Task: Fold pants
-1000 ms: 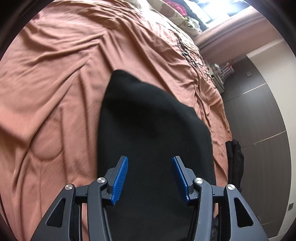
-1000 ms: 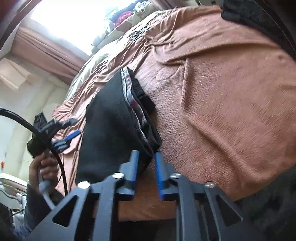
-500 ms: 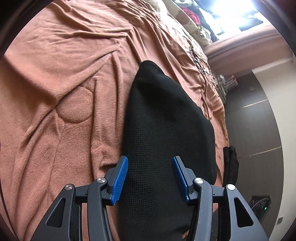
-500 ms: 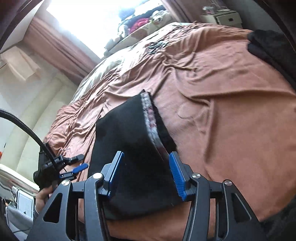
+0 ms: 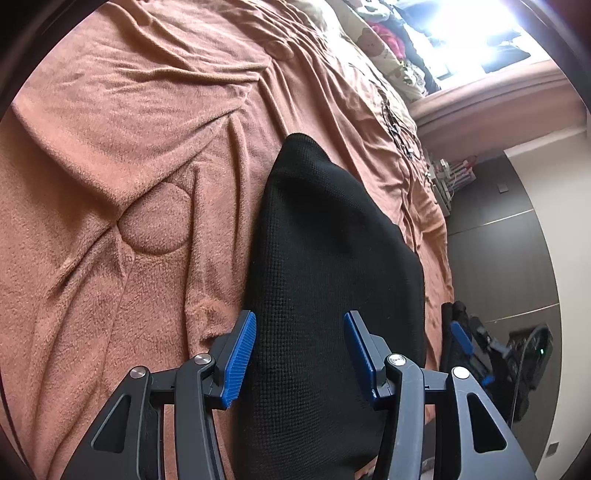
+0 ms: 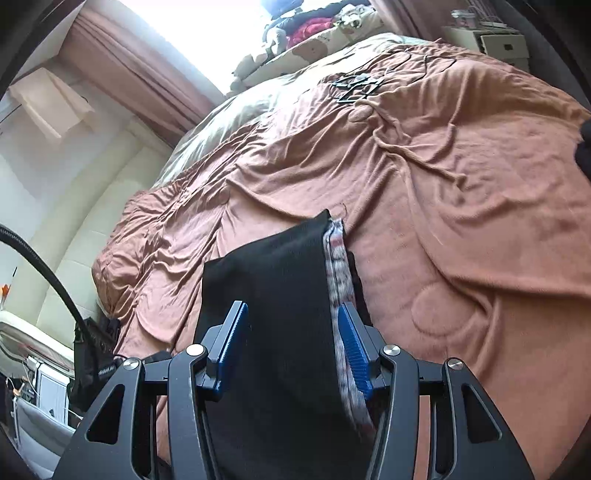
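Black folded pants (image 5: 332,240) lie flat on a brown fleece blanket (image 5: 129,147). My left gripper (image 5: 300,352) hovers open over their near end; its blue pads straddle the cloth without pressing on it. In the right wrist view the same pants (image 6: 280,280) show a striped inner band (image 6: 336,266) along their right edge. My right gripper (image 6: 291,345) is open above that end, with the fabric running under and between its fingers. The blue pad of the right gripper (image 5: 461,336) also shows at the bed's right edge in the left wrist view.
The blanket (image 6: 443,184) is wrinkled all over the bed. Pillows and piled clothes (image 6: 314,26) sit at the head under a bright window. A dark wardrobe (image 5: 498,240) stands beside the bed, a white cabinet (image 6: 495,40) at the far corner, and another dark garment (image 6: 585,147) at the right edge.
The right gripper's jaws widened off the pants' striped edge, and it drew back and up, so more of the bed shows. The left gripper shifted slightly and rolled, staying open.
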Action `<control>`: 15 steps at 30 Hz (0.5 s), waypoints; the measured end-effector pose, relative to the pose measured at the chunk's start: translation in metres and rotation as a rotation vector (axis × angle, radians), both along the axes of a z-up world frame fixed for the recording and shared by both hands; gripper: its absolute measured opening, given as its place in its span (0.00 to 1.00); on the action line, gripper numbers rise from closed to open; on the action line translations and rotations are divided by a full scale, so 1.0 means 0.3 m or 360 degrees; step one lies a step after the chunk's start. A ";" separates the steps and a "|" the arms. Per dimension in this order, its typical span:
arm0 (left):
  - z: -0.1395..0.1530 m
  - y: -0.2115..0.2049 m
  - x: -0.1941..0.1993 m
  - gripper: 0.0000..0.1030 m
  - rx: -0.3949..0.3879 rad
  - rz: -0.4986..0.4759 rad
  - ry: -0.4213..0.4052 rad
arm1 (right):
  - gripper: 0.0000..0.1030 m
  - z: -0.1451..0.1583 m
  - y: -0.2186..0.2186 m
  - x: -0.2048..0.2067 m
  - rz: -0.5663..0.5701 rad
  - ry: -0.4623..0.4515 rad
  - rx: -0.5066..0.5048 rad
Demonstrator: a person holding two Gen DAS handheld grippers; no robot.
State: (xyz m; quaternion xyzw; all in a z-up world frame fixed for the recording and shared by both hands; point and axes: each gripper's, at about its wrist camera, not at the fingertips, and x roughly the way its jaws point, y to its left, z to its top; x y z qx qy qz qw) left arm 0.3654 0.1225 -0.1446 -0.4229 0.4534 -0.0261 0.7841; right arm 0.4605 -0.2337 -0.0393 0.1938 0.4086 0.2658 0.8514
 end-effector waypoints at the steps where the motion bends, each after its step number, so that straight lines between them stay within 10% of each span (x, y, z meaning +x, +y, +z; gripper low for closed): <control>1: 0.003 0.001 0.004 0.49 -0.0001 0.0001 -0.0005 | 0.47 0.000 0.008 0.018 0.0005 0.0004 -0.0002; 15: -0.020 0.009 0.039 0.42 -0.0014 0.0047 0.0030 | 0.43 -0.049 0.124 0.200 0.0074 0.0099 -0.0097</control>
